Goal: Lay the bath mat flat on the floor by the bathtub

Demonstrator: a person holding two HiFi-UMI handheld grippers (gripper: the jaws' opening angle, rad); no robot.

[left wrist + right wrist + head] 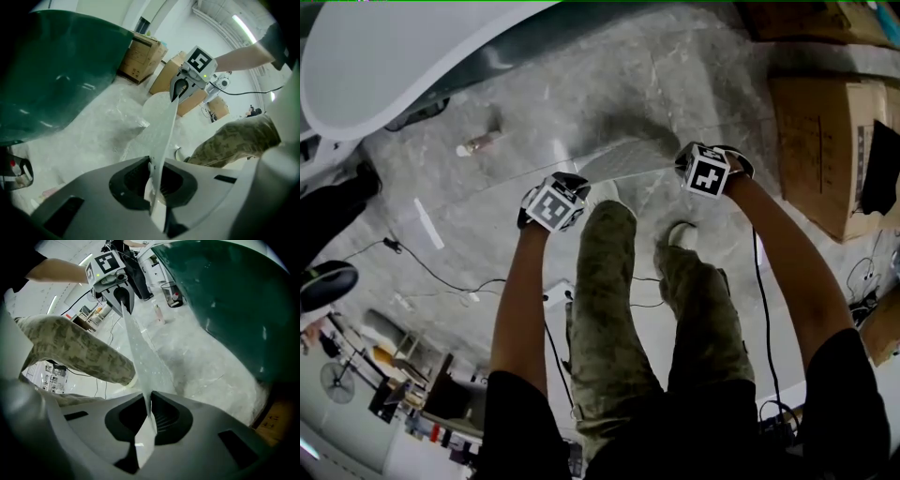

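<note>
At twelve o'clock by the bathtub (pixel 394 56), my left gripper (pixel 152 190) and right gripper (pixel 146 416) clamp tight on the bath mat (pixel 623 159) between them

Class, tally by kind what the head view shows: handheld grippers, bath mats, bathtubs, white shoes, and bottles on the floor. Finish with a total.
grippers: 2 (left gripper, right gripper, each shut on the mat)
bath mat: 1
bathtub: 1
white shoes: 2
bottle: 1
Total: 7
</note>
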